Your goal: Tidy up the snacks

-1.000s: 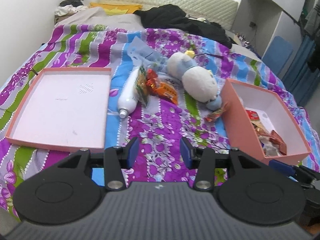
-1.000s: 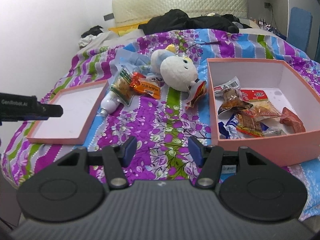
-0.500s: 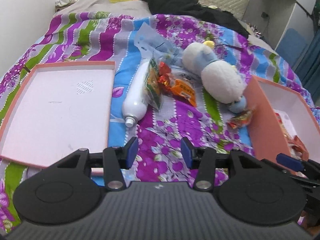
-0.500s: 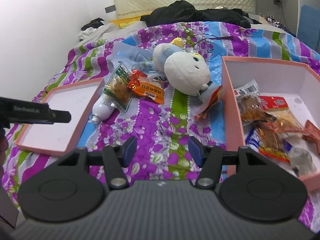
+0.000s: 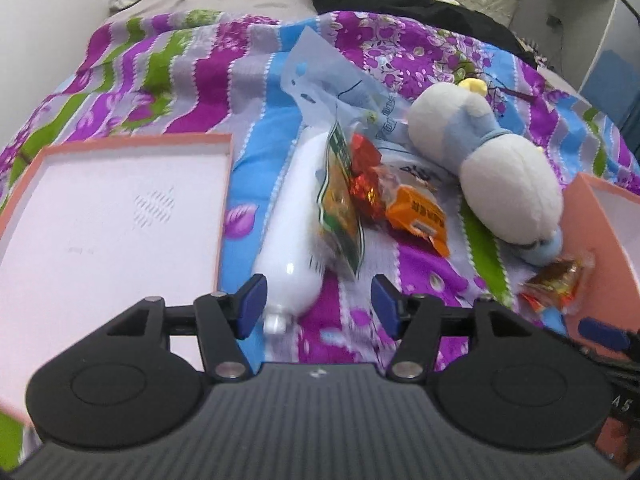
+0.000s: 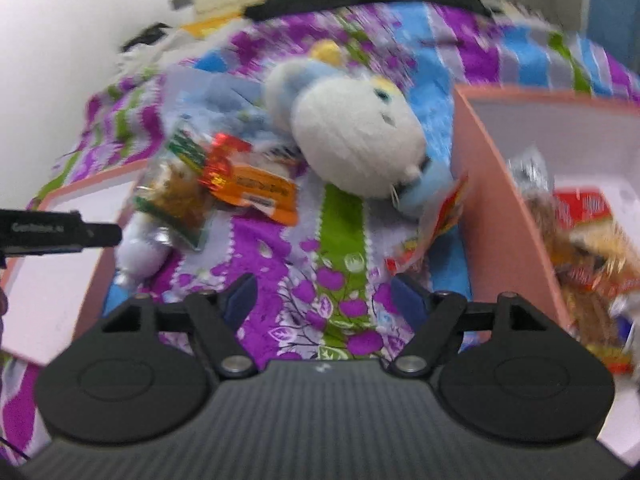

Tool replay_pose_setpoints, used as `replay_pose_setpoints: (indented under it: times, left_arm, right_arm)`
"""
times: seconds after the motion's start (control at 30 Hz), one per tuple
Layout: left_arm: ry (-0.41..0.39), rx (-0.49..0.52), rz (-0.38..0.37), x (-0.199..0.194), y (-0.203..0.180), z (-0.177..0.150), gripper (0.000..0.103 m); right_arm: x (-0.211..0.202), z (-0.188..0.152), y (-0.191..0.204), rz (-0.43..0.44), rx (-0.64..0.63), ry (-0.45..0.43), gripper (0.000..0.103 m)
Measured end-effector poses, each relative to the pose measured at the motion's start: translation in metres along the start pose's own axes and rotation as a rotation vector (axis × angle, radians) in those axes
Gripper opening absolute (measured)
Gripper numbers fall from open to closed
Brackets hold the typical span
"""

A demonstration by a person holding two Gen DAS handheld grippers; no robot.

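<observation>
Partly done. Several packets already in the box (image 6: 492, 184) at right of the right view; lid (image 5: 120, 216) lying bare at left of the left view. Left to collect, judging by the bedspread (image 5: 192, 92): green packet (image 5: 340, 204), red sweet (image 5: 366, 184) and orange packet (image 5: 418, 212) at centre, plus one packet (image 6: 440, 216) leaning on the box wall. Bottle (image 5: 296, 236) and plush (image 5: 492, 160) among them, not snacks. Left gripper (image 5: 318, 300) just opened wider, empty, bottle tip between its jaws, untouched. Right gripper (image 6: 324, 298) likewise just opened, holding nothing, above bare cloth.
</observation>
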State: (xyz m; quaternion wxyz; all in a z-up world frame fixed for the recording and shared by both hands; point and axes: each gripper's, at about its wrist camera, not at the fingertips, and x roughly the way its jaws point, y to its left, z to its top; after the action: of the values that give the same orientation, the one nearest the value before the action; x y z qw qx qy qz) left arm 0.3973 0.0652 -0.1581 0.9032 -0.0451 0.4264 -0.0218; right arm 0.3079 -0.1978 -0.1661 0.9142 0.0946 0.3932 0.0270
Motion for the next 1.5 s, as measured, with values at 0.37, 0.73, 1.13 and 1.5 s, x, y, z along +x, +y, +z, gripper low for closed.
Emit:
replay_pose_setpoints:
  times: [0.37, 0.73, 1.13, 1.5]
  left_arm:
    - [0.006, 0.109, 0.005, 0.060, -0.016, 0.036, 0.062]
    - [0.018, 0.188, 0.044, 0.082, -0.034, 0.040, 0.053]
    - [0.003, 0.215, 0.056, 0.069, -0.042, 0.029, 0.030]
    - [0.030, 0.142, 0.030, 0.006, -0.049, -0.007, 0.027]
  right_arm:
    - [0.042, -0.002, -0.006, -0.176, 0.187, 0.036, 0.075]
    - [0.067, 0.017, -0.016, -0.278, 0.323, -0.030, 0.069]
    - [0.074, 0.024, -0.031, -0.307, 0.362, -0.022, 0.032]
    - [0.034, 0.003, -0.028, -0.193, 0.270, 0.056, 0.013]
